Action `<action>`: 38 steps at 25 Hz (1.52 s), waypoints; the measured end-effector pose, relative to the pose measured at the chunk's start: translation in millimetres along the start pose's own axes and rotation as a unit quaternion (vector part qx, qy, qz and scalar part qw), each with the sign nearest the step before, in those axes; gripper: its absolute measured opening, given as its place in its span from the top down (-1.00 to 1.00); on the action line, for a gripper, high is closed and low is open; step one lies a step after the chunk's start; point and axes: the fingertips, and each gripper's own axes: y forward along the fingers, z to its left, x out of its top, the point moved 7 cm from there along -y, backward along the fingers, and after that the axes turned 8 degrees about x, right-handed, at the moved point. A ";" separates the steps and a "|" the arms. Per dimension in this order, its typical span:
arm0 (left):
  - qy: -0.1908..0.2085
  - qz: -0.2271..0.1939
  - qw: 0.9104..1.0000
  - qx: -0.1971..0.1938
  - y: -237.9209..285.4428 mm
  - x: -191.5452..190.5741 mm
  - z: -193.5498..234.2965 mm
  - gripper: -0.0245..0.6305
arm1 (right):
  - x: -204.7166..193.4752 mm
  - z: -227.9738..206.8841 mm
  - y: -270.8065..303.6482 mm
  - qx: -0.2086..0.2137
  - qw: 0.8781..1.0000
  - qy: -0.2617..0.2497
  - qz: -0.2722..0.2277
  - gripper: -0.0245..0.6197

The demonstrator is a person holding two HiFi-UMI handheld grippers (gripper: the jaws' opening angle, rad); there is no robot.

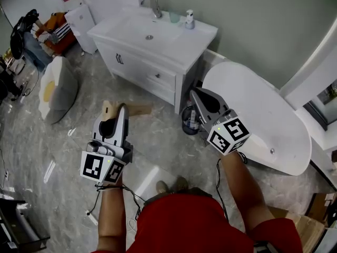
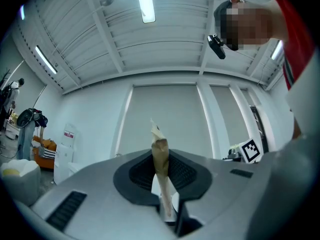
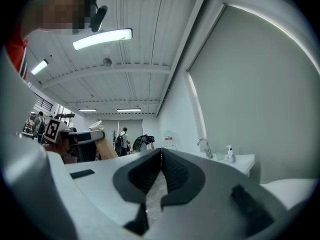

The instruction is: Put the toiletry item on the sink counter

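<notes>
My left gripper (image 1: 123, 109) is shut on the toiletry item (image 1: 139, 109), a flat tan paper-wrapped pack that sticks out on both sides of the jaws. In the left gripper view the pack (image 2: 161, 166) stands upright, pinched between the pads. The white sink counter (image 1: 185, 45) stands farther ahead, well apart from both grippers. My right gripper (image 1: 196, 93) hangs in front of the vanity's right end, shut with nothing in it; its tips (image 3: 160, 152) touch. The right gripper view shows the counter (image 3: 242, 160) at its right and the held pack (image 3: 103, 145) at its left.
A faucet (image 1: 153, 4), a green cup (image 1: 174, 17) and a pump bottle (image 1: 189, 19) stand at the counter's back edge. A white bathtub (image 1: 263, 115) lies to the right, a small bin (image 1: 189, 121) beside the vanity, and a pale seat (image 1: 57, 88) to the left.
</notes>
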 end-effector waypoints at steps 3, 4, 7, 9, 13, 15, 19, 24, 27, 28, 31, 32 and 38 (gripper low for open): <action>-0.002 0.001 1.000 -0.001 7.8 -1.7 -5.1 0.75 | 4.0 -6.4 -1.6 0.001 1.000 -0.006 0.006 0.83; -0.003 0.001 1.000 -0.001 10.7 -2.2 -7.1 0.75 | 5.2 -9.6 -2.4 0.002 1.000 -0.006 0.007 0.83; -0.006 0.001 1.000 0.002 20.6 -4.9 -13.2 0.75 | 7.2 -21.8 -4.9 0.002 1.000 -0.008 0.010 0.83; -0.008 0.002 1.000 0.005 28.7 -7.2 -17.5 0.75 | 7.6 -31.1 -6.3 0.004 1.000 -0.006 0.010 0.83; -0.013 0.000 1.000 0.012 44.3 -10.6 -26.8 0.75 | 7.5 -48.9 -8.3 0.013 1.000 -0.004 0.008 0.83; -0.013 -0.001 1.000 0.014 49.1 -11.5 -30.3 0.75 | 7.3 -56.0 -8.5 0.017 1.000 -0.006 0.007 0.83; -0.012 0.002 1.000 0.015 61.1 -15.0 -30.8 0.75 | 6.8 -69.5 -3.8 0.017 1.000 -0.002 0.006 0.83; -0.013 0.003 1.000 0.015 80.9 -19.8 -18.2 0.75 | 2.9 -84.5 15.2 0.021 1.000 -0.003 0.000 0.83; -0.017 0.001 1.000 0.012 95.6 -24.3 -1.9 0.75 | -0.4 -92.9 34.0 0.019 1.000 -0.005 -0.002 0.83; -0.018 0.000 1.000 0.011 101.0 -26.4 5.1 0.75 | -2.2 -95.8 41.9 0.018 1.000 -0.005 -0.001 0.83; -0.022 -0.004 1.000 0.003 120.1 -32.6 30.6 0.75 | -7.1 -106.0 70.6 0.011 1.000 -0.009 0.001 0.83; -0.022 -0.005 1.000 0.000 127.3 -33.8 40.5 0.75 | -7.8 -109.0 81.5 0.008 1.000 -0.010 0.001 0.83; -0.023 -0.005 0.999 -0.023 175.6 -31.2 105.3 0.75 | -2.0 -126.3 150.9 -0.013 1.000 -0.022 0.008 0.83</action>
